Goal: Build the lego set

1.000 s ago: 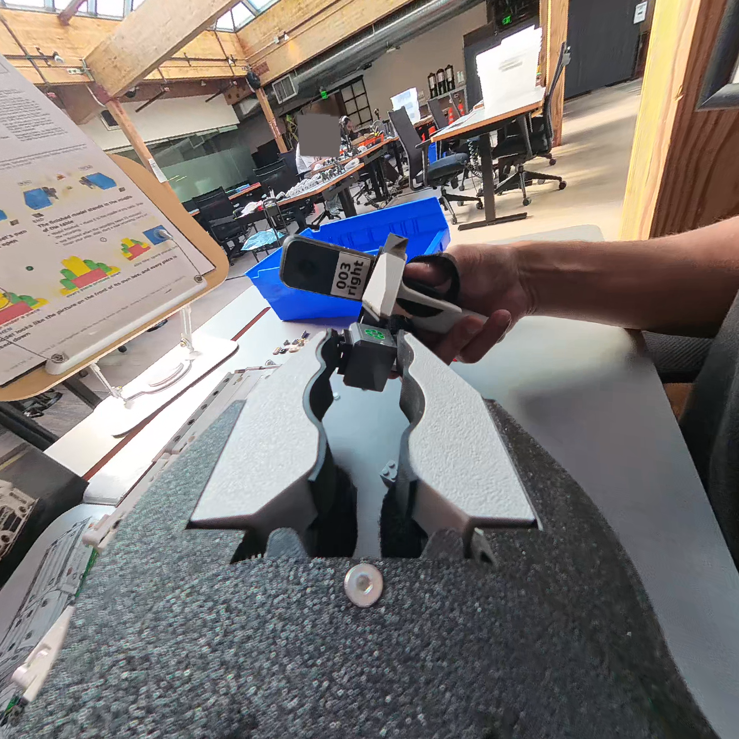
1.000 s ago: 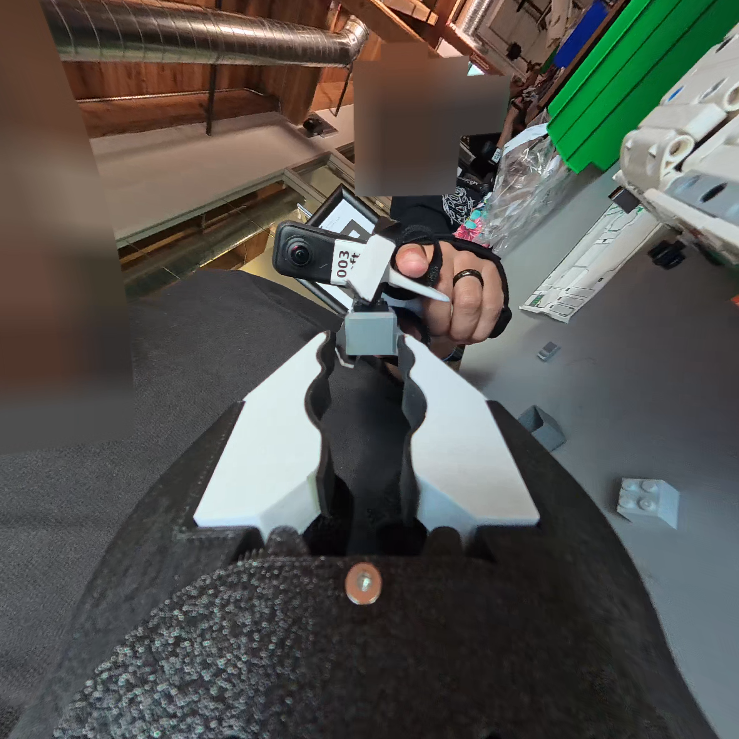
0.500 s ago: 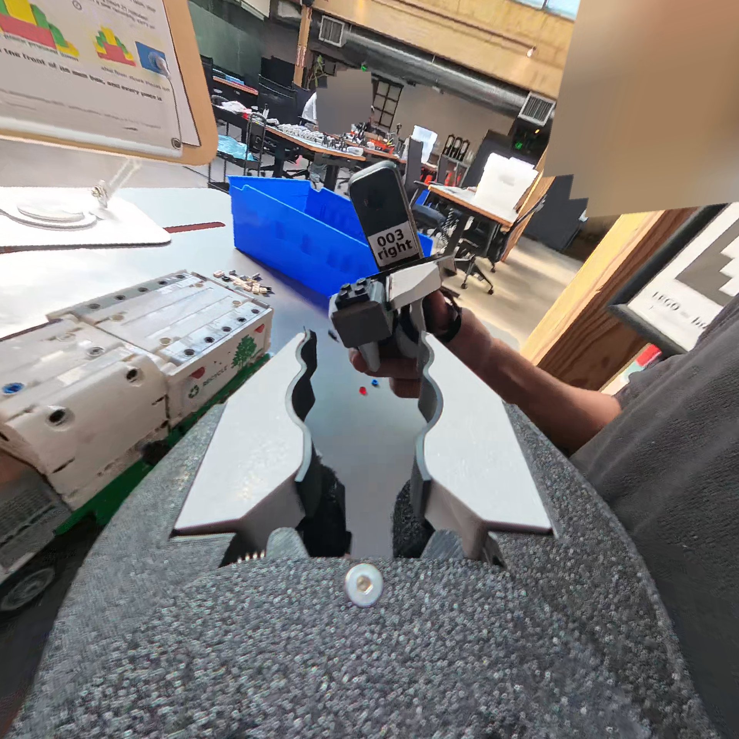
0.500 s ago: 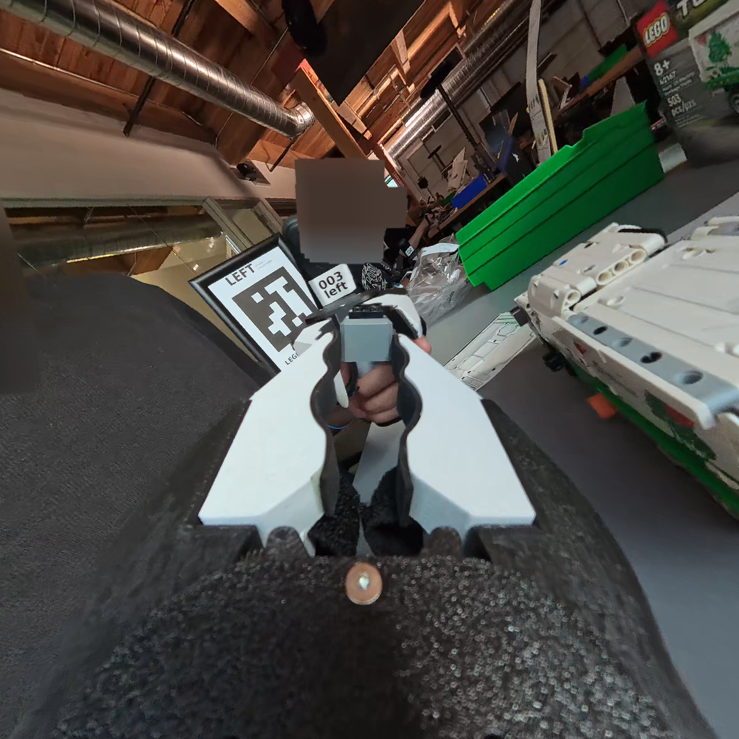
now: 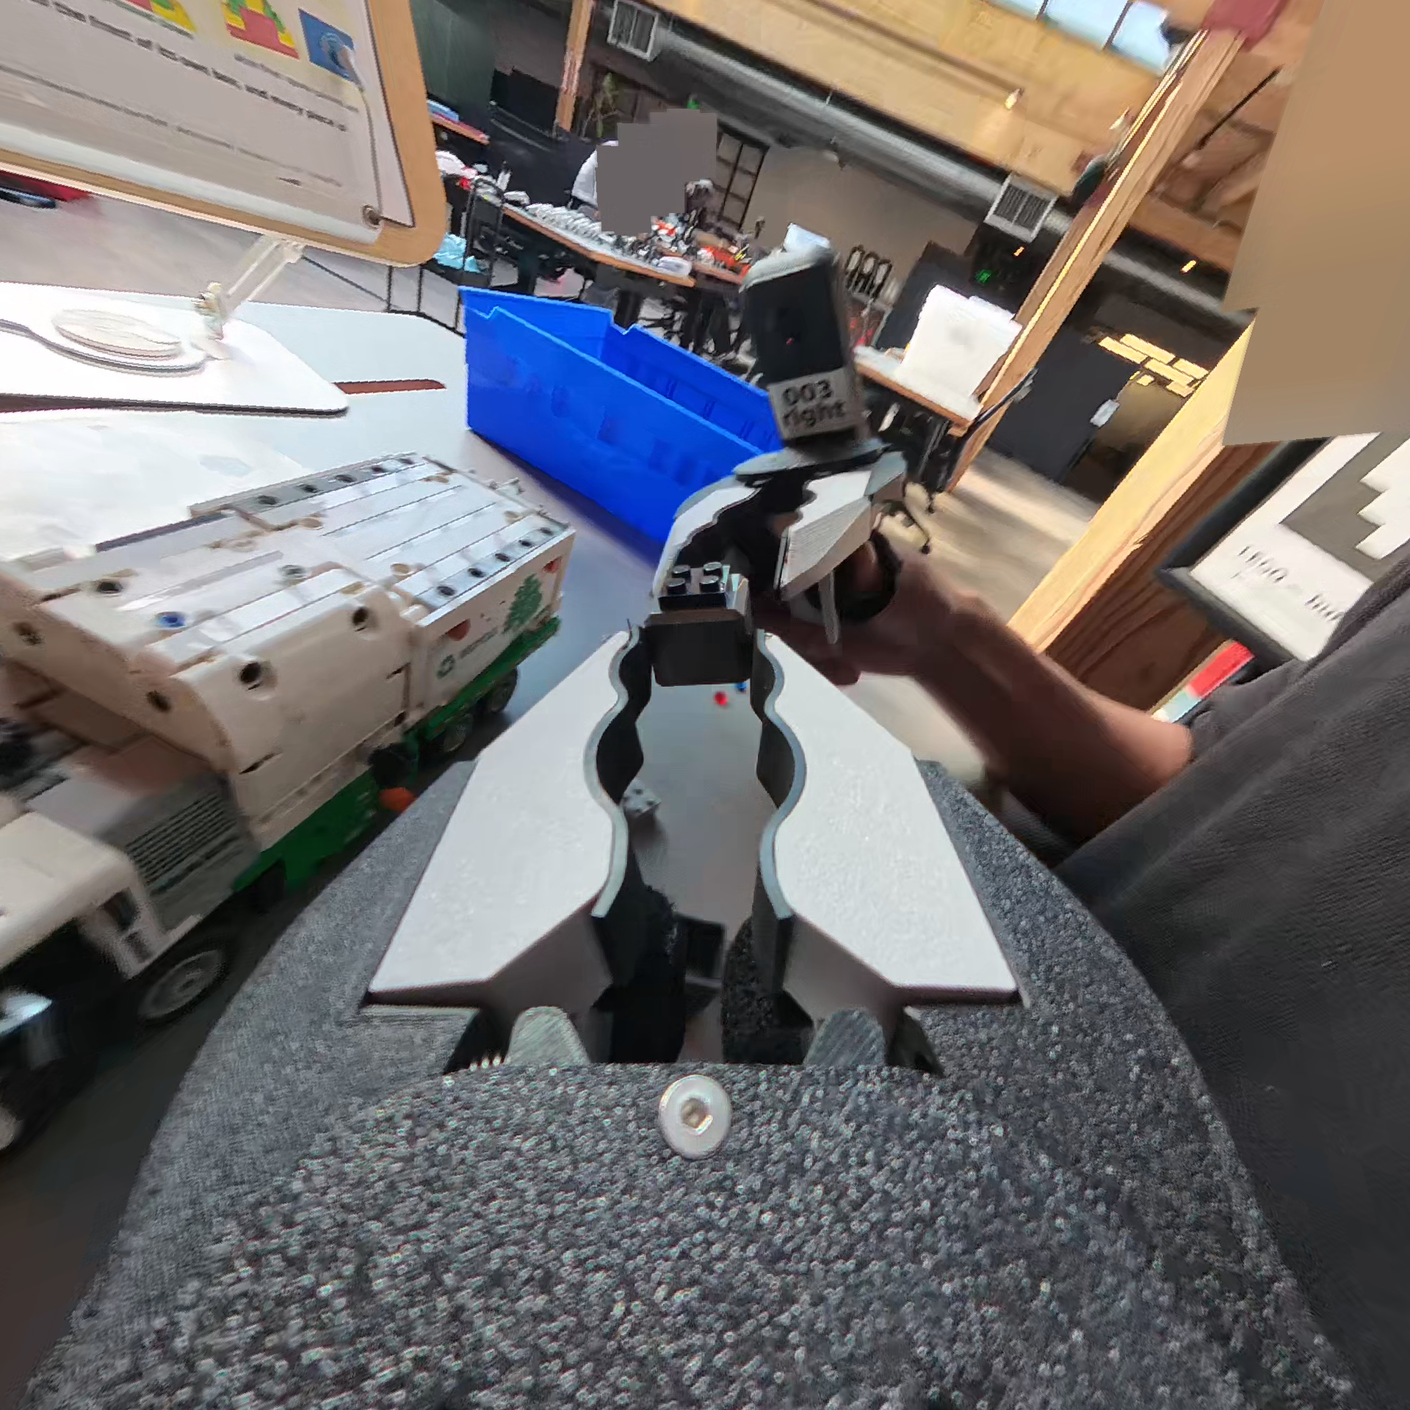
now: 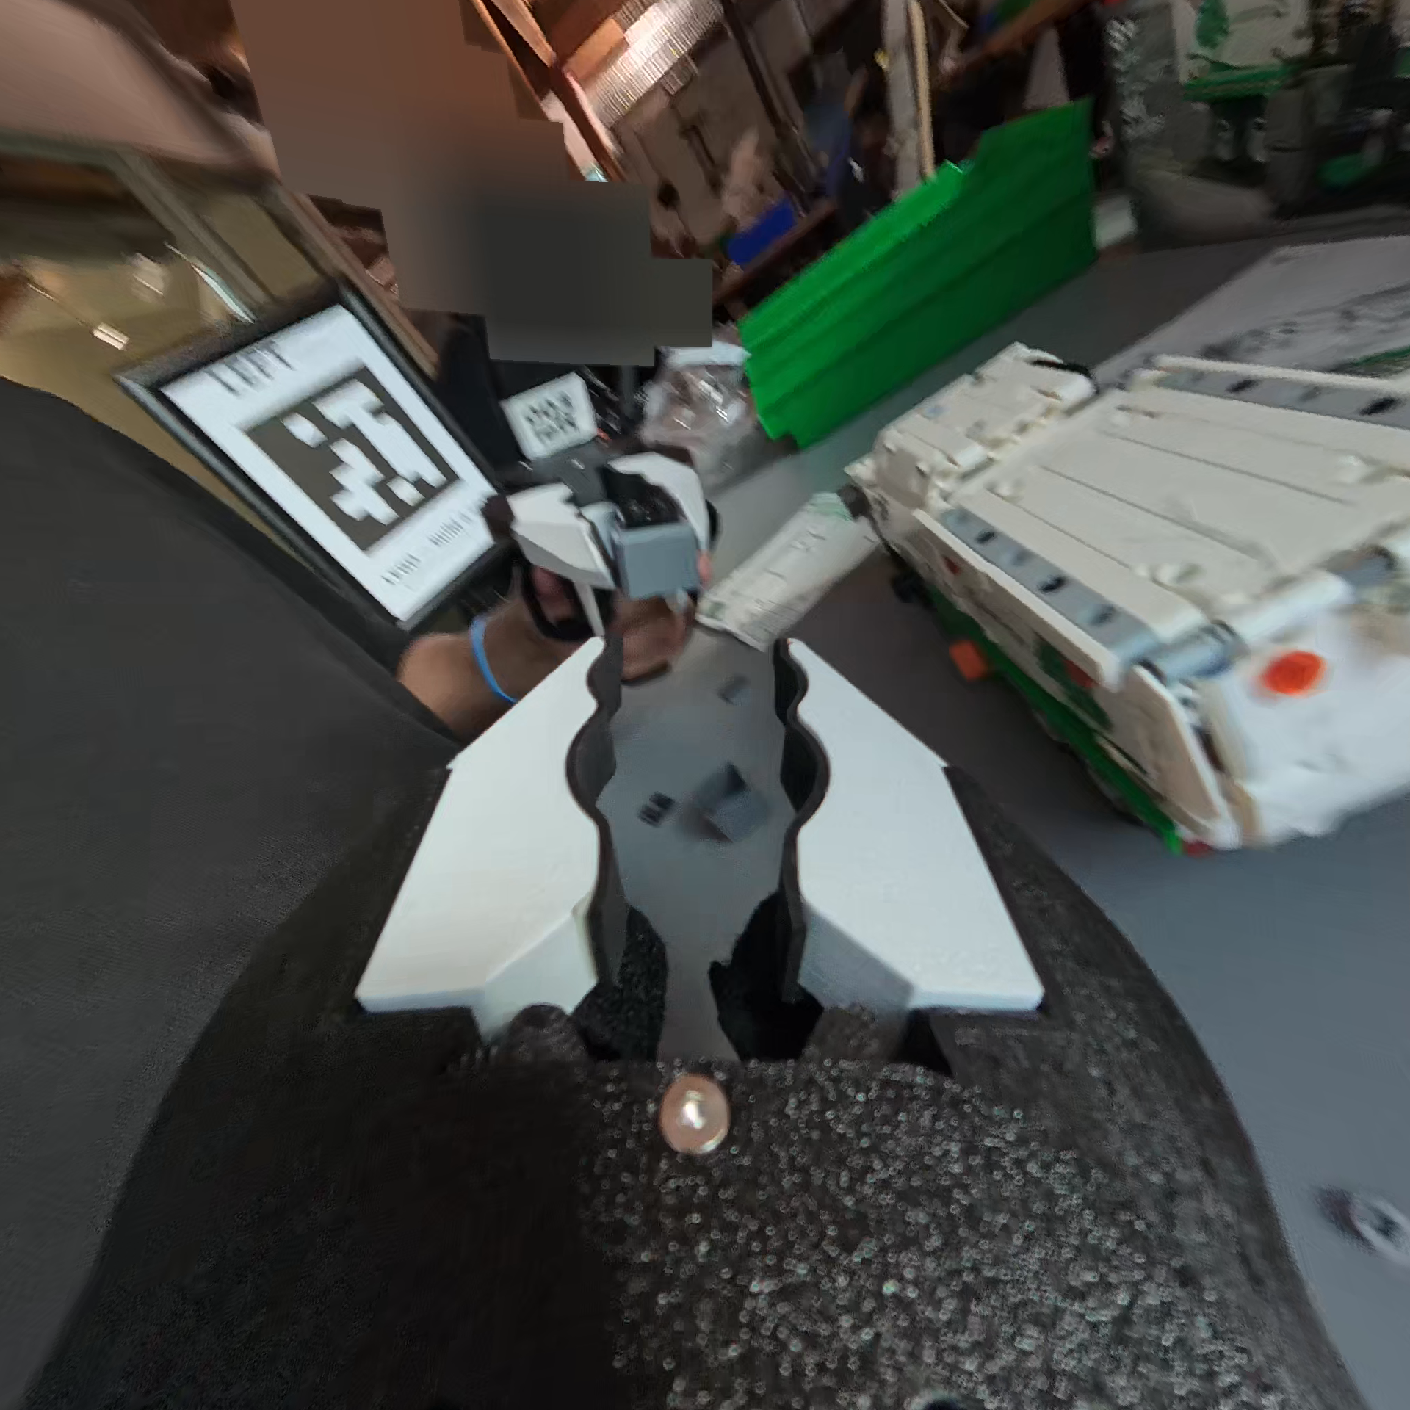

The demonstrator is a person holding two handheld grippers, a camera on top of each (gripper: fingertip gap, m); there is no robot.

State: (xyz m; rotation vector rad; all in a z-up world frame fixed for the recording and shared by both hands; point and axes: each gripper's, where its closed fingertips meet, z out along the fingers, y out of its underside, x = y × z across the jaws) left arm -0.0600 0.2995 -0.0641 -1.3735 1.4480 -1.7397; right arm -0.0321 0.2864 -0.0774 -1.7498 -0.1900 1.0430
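Observation:
A grey brick [image 5: 693, 656] with dark studs on top sits clamped between the fingertips of my left gripper [image 5: 696, 648]. In the right wrist view the same brick [image 6: 658, 563] shows in the left gripper [image 6: 648, 534], a little beyond my own fingertips. My right gripper [image 6: 698, 656] is open and empty, and grey table shows between its fingers. In the left wrist view the right gripper [image 5: 763, 526] hovers just behind and above the brick, jaws apart. The white and green lego truck [image 5: 305, 610] stands on the table to the left [image 6: 1106, 580].
A blue bin [image 5: 610, 427] stands behind the truck, with an instruction stand [image 5: 191, 114] at far left. Green bins [image 6: 915, 290] are stacked at the back. Loose grey pieces [image 6: 732, 809] lie on the grey table [image 6: 1068, 954]. A framed marker card [image 6: 336, 458] leans beside a person's torso. The gap from one gripper's tips to the other's is roughly 4 cm.
The grey brick has passed from my right gripper to my left. The left has shut on it, and the right has opened and drawn back a little. Both views have swung towards the truck.

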